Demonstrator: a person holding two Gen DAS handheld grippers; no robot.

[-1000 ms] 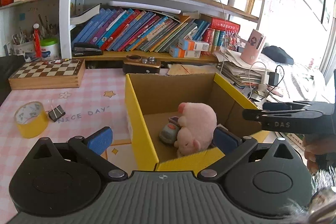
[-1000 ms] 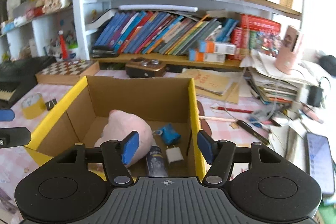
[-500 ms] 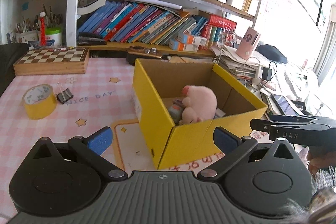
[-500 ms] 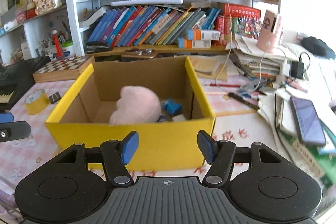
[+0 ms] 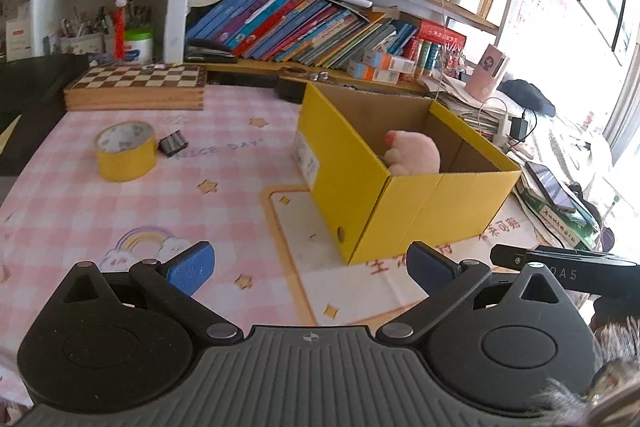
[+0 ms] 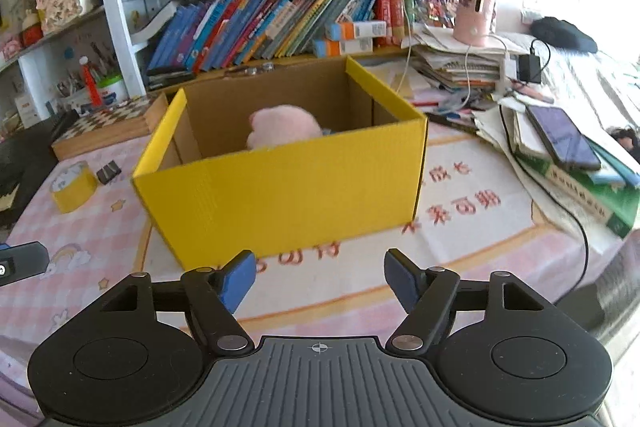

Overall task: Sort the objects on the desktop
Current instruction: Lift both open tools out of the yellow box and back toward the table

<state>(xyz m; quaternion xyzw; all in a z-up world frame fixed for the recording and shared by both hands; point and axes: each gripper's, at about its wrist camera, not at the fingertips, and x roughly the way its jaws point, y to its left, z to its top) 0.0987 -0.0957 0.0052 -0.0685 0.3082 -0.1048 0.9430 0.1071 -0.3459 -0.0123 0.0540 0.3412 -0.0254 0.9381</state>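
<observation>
Holding pink plush toy (image 6: pixel 286 125): yellow box (image 6: pixel 288 187)

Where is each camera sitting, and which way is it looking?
Left wrist: on the left gripper, looking forward and down over the yellow box corner; open fingers show, plus the other gripper's tip.
Right wrist: on the right gripper, facing the box's long side; its fingers have just been opening, nothing between.
Shared: box, pink plush, tape roll.

Bright daylight from the window (image 5: pixel 624 39) at right; upper right blown out. Strong fisheye bending at edges. Slight softness, shadows faint.
</observation>
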